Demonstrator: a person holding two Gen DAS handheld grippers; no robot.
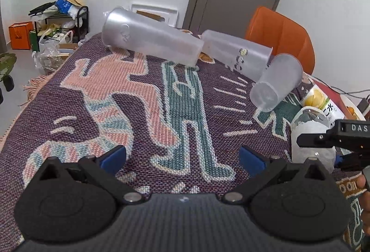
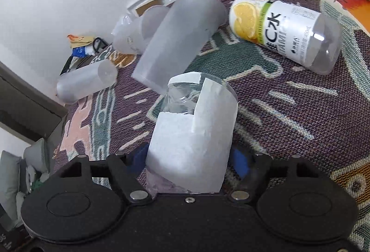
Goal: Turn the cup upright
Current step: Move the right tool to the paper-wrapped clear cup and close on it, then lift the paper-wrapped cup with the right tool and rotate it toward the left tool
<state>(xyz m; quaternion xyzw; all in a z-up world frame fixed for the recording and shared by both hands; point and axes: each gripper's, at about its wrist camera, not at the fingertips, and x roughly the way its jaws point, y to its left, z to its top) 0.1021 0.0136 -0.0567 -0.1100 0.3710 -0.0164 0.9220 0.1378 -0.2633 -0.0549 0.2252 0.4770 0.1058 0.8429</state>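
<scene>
Left wrist view: the left gripper (image 1: 182, 158) hovers low over a woven blanket (image 1: 143, 99) patterned in purple, pink and teal. Its blue-padded fingers are spread wide apart with nothing between them. Farther back, three frosted plastic cups lie on their sides: a tall cup (image 1: 150, 38) at the far left, a middle cup (image 1: 238, 53) just beside it, and a shorter cup (image 1: 276, 83) to the right, its closed base facing the camera. At the right edge, the right gripper (image 1: 333, 138) closes around a clear cup wrapped in torn white paper (image 1: 309, 136). An orange chair (image 1: 279, 36) stands behind the table.

Right wrist view: the right gripper (image 2: 188, 159) is clamped on the paper-wrapped clear cup (image 2: 192, 134), blue pads pressing both sides. The cup points away from the camera, tilted, its open mouth at the far end. Just beyond it lies a large frosted cup (image 2: 178, 39) on its side. A lemon-labelled bottle (image 2: 286, 32) lies on the blanket (image 2: 289, 113) to the right, and two more frosted cups lie to the left, the nearer one (image 2: 85, 82) well apart from the held cup.
</scene>
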